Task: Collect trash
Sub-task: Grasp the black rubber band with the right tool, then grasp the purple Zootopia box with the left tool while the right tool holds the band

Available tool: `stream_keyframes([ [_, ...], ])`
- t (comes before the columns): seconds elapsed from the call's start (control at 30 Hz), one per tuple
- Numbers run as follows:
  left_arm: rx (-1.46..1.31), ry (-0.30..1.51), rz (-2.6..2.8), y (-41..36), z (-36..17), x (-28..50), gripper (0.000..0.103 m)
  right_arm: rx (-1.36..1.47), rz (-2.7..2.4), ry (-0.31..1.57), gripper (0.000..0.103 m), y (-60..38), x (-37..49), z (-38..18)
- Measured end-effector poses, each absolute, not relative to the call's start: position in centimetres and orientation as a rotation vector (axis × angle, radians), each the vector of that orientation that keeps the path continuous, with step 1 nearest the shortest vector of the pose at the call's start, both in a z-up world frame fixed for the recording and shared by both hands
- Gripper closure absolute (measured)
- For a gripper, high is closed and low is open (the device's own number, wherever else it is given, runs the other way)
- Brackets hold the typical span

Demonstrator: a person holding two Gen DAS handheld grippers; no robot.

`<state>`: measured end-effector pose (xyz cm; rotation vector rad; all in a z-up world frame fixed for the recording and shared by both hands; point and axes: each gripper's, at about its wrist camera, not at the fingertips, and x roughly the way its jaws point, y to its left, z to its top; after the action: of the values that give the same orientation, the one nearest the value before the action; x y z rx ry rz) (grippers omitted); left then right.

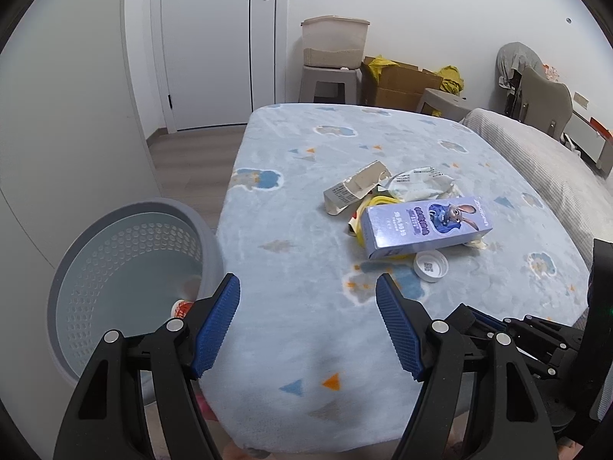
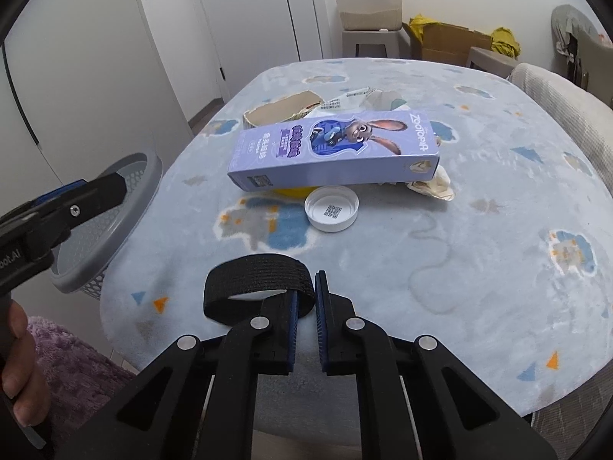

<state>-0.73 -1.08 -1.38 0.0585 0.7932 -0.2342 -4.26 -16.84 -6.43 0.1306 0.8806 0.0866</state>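
Observation:
A purple Zootopia box [image 1: 425,228] [image 2: 337,149] lies on the table amid a torn beige carton [image 1: 354,188] [image 2: 281,111], crumpled white wrappers [image 1: 419,184] [image 2: 433,186], something yellow [image 2: 291,191] under the box, and a white cap [image 1: 431,265] [image 2: 331,207]. A grey perforated bin [image 1: 126,280] [image 2: 111,230] stands left of the table with a red-and-white item [image 1: 182,308] inside. My left gripper [image 1: 308,322] is open and empty over the table's near left edge. My right gripper [image 2: 306,303] is shut on a black elastic band [image 2: 256,274] near the front edge.
The table [image 2: 479,249] has a pale blue patterned cover. Behind it stand a door [image 1: 218,38], a stool with a storage box [image 1: 333,44], cardboard boxes [image 1: 398,80] and a chair [image 1: 544,96]. A grey sofa [image 1: 536,161] lies to the right.

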Motion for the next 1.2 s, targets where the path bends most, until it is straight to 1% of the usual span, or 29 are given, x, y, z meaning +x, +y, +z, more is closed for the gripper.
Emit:
stream_keyframes([
  [0.4, 0.081, 0.816, -0.298, -3.0, -1.5, 0.3, 0.033, 0.183, 0.054, 0.842, 0.094, -19.5, -5.0, -5.2],
  [0.6, 0.158, 0.821, -0.391, -5.3, -1.4, 1.2, 0.033, 0.206, 0.034, 0.842, 0.094, -21.1, -5.6, -5.1],
  [0.77, 0.189, 0.862, -0.466, -7.1, -2.2, 2.3, 0.033, 0.238, 0.017, 0.833, 0.094, -22.7, -6.3, -5.1],
  [1.07, 0.296, 0.848, -0.543, -9.9, -3.0, 4.9, 0.033, 0.276, 0.006, 0.811, 0.094, -24.3, -7.0, -4.6],
  [1.2, 0.339, 0.871, -0.624, -11.3, -3.4, 5.9, 0.033, 0.289, 0.005, 0.799, 0.094, -24.8, -7.1, -4.3],
])
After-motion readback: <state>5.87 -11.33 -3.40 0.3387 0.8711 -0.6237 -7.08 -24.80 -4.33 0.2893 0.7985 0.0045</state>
